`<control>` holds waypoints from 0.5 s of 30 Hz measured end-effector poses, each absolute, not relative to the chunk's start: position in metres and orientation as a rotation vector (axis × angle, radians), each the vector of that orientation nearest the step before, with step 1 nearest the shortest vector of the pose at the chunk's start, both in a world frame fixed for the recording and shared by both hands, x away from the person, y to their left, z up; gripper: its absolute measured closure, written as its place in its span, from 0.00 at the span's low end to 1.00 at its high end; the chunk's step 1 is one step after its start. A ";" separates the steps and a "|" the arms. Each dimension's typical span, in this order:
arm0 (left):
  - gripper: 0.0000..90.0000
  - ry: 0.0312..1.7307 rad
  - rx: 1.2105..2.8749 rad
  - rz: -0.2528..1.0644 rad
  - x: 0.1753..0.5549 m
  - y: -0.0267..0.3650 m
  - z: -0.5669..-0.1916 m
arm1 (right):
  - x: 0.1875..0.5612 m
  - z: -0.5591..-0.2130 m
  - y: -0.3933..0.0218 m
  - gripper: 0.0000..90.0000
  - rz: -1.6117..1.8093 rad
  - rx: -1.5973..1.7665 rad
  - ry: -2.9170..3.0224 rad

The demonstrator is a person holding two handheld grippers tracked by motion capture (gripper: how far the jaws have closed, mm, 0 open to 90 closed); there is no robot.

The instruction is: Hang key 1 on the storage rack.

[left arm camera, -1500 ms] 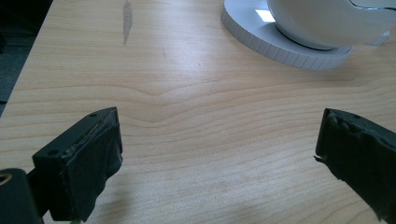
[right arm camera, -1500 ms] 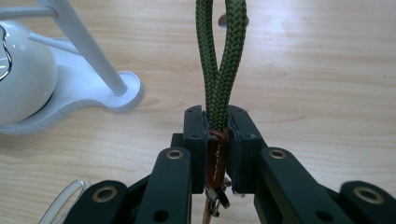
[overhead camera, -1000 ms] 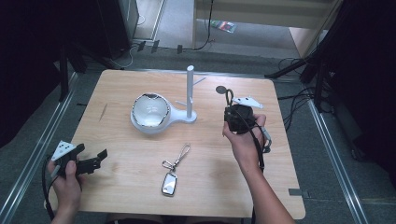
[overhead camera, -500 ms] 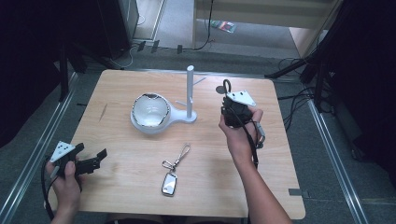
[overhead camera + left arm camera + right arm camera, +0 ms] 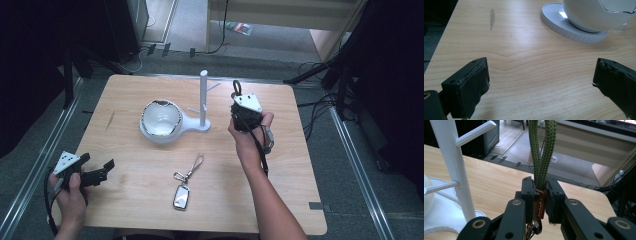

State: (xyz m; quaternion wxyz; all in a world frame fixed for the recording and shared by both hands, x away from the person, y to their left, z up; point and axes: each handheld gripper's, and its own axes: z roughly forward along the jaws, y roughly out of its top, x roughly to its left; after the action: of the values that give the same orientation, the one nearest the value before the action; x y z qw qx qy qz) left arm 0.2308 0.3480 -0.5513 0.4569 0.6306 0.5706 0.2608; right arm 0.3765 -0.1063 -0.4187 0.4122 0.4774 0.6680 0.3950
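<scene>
Right hand-held gripper: jaws clamped on brown leather tab of a green cord loop; loop sticks up betw. the jaws, metal clip hangs below the tab. High view shows it lifted over far right part of tabletop, just right of the white stand, loop poking up at its far end.
Left hand-held gripper: jaws wide apart, nothing betw. them, only bare wood. High view: it sits low at near left corner of tabletop, pointing right, well apart from the rest.
Green cord loop: off the tabletop, held in right hand-held gripper, near the stand's post but not touching any peg, as far as can be told.
White stand: upright post w/ thin side pegs, on flat white base, mid-far tabletop.
Bowl: white, shiny rim, sits on round end of the stand's base, left of post; seen close in left gripper view.
Key fob: w/ ring and clip chain, lies flat on near-centre tabletop, apart from both grippers.
Tabletop: light wood, grey smear near far left.
</scene>
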 end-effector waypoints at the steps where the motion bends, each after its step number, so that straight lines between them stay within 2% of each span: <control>1: 0.01 1.406 1.552 0.645 0.231 0.348 -0.551 | 0.377 -0.419 -0.105 0.89 0.993 1.197 1.680; 15: 0.01 1.406 1.551 0.643 0.231 0.348 -0.551 | 0.388 -0.419 -0.091 0.89 0.991 1.168 1.689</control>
State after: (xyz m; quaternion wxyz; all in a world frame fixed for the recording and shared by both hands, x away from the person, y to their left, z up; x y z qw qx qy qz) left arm 0.2309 0.3480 -0.5515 0.4580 0.6296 0.5708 0.2608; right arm 0.3885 -0.0906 -0.4190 0.4174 0.4656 0.6732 0.3947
